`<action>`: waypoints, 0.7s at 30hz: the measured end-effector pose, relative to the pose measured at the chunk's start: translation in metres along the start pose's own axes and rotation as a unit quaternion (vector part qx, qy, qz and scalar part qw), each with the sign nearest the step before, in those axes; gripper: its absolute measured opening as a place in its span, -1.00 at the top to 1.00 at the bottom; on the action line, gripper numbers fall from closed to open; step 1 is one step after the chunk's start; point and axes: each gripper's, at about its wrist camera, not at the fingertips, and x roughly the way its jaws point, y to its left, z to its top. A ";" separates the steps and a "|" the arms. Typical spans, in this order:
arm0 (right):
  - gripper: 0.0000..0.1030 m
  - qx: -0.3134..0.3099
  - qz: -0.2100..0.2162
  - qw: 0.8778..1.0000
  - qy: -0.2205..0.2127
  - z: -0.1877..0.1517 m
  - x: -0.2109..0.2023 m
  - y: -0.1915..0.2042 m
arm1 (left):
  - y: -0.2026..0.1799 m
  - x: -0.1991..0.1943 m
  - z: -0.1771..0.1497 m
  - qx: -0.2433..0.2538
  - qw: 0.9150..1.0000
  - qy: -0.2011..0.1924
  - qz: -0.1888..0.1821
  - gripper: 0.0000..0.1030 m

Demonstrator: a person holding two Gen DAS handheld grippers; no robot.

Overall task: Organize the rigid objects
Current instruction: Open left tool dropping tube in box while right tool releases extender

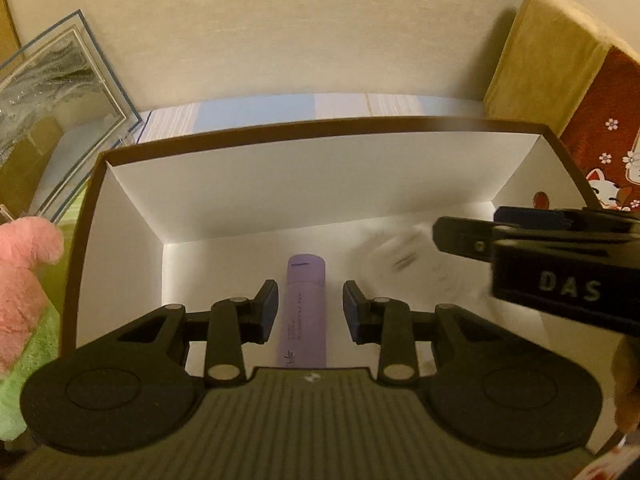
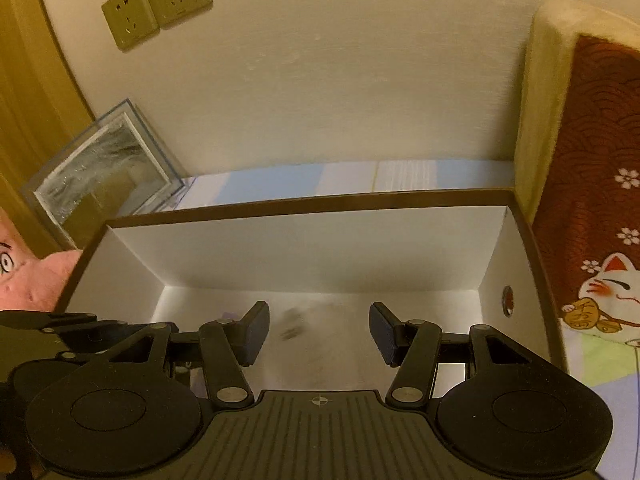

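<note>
Writing that can be read: the letters "DAS" are seen in pale print on the black body of the right hand-held gripper [image 1: 444, 236], where it enters the left wrist view from the right edge. Small dark print runs along the purple tube [image 1: 305, 312], too small to be read.
Purple tube: it is seen lying lengthwise on the white floor of the box [image 1: 120, 216], near the middle.
Left hand-held gripper [image 1: 310, 306]: its jaws are parted, one blue pad on each side of the purple tube; a gap is seen between each pad and the tube, so nothing is gripped.
Right hand-held gripper in its own view [image 2: 319, 334]: its jaws are parted wider, and only a blurred white object [image 2: 320, 344] with a dark smudge is seen below and between them on the box floor; nothing is held.
Box: brown rim, white inside walls, a small round hole in its right wall.
Only in the left wrist view: the whole purple tube and the "DAS" lettering.
Only in the right wrist view: two wall sockets [image 2: 156, 6] and a white cat figure printed on the red cushion [image 2: 592, 208].
In both views: a clear framed picture [image 1: 60, 112] leaning at the left, a pink plush toy [image 1: 24, 280] at the left edge.
</note>
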 end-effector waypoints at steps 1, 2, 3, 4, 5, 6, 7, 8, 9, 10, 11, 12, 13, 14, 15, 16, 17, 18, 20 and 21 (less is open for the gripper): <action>-0.02 0.000 0.004 1.000 -0.002 -0.001 -0.005 0.000 | 0.001 -0.002 0.000 0.000 1.000 -0.002 -0.001 0.31; -0.02 0.000 0.007 1.000 -0.004 -0.002 -0.010 0.000 | 0.002 -0.006 0.000 -0.001 1.000 -0.005 -0.001 0.25; -0.02 0.000 0.007 1.000 -0.006 -0.003 -0.015 -0.001 | 0.003 -0.010 -0.001 -0.001 1.000 -0.009 -0.003 0.25; -0.03 -0.001 0.008 1.000 -0.006 -0.005 -0.019 -0.001 | 0.005 -0.012 -0.001 -0.002 1.000 -0.011 -0.004 0.25; -0.04 -0.003 0.008 1.000 -0.007 -0.007 -0.024 -0.001 | 0.006 -0.017 -0.002 -0.003 1.000 -0.014 -0.007 0.25; -0.04 -0.005 0.009 1.000 -0.009 -0.010 -0.029 0.000 | 0.007 -0.022 -0.003 -0.005 1.000 -0.017 -0.010 0.25; -0.04 -0.007 0.009 1.000 -0.009 -0.012 -0.034 0.000 | 0.009 -0.025 -0.004 -0.007 1.000 -0.019 -0.011 0.25; -0.05 -0.009 0.008 1.000 -0.010 -0.015 -0.039 0.001 | 0.009 -0.030 -0.005 -0.007 1.000 -0.021 -0.012 0.24; -0.05 -0.010 0.008 1.000 -0.011 -0.017 -0.043 0.002 | 0.009 -0.034 -0.007 -0.005 1.000 -0.024 -0.013 0.24; -0.05 -0.013 0.010 1.000 -0.012 -0.019 -0.048 0.002 | 0.008 -0.040 -0.009 -0.003 1.000 -0.028 -0.013 0.23; -0.05 -0.015 0.011 1.000 -0.013 -0.022 -0.052 0.003 | 0.008 -0.045 -0.011 0.001 0.999 -0.031 -0.013 0.23; -0.05 -0.018 0.010 1.000 -0.013 -0.024 -0.057 0.005 | 0.006 -0.051 -0.013 0.004 0.999 -0.034 -0.011 0.23; -0.05 -0.020 0.010 1.000 -0.014 -0.027 -0.062 0.006 | 0.006 -0.056 -0.016 0.005 0.999 -0.036 -0.010 0.20; -0.05 -0.022 0.010 1.000 -0.016 -0.029 -0.067 0.007 | 0.005 -0.062 -0.018 0.007 0.999 -0.035 -0.012 0.19; -0.06 -0.022 0.010 1.000 -0.017 -0.031 -0.072 0.008 | 0.004 -0.068 -0.020 0.008 0.999 -0.037 -0.011 0.19; -0.06 -0.023 0.011 0.999 -0.019 -0.034 -0.078 0.010 | 0.004 -0.074 -0.023 0.007 0.999 -0.040 -0.011 0.19; -0.06 -0.023 0.015 0.999 -0.022 -0.037 -0.084 0.011 | 0.004 -0.080 -0.026 0.006 0.999 -0.044 -0.011 0.18; -0.06 -0.024 0.017 0.999 -0.023 -0.040 -0.090 0.012 | 0.004 -0.088 -0.029 0.006 0.999 -0.049 -0.011 0.17; -0.06 -0.026 0.023 0.999 -0.029 -0.046 -0.105 0.015 | 0.003 -0.101 -0.036 0.003 0.998 -0.058 -0.011 0.15; -0.06 -0.027 0.025 0.999 -0.031 -0.049 -0.111 0.016 | 0.004 -0.109 -0.040 0.001 0.998 -0.063 -0.012 0.15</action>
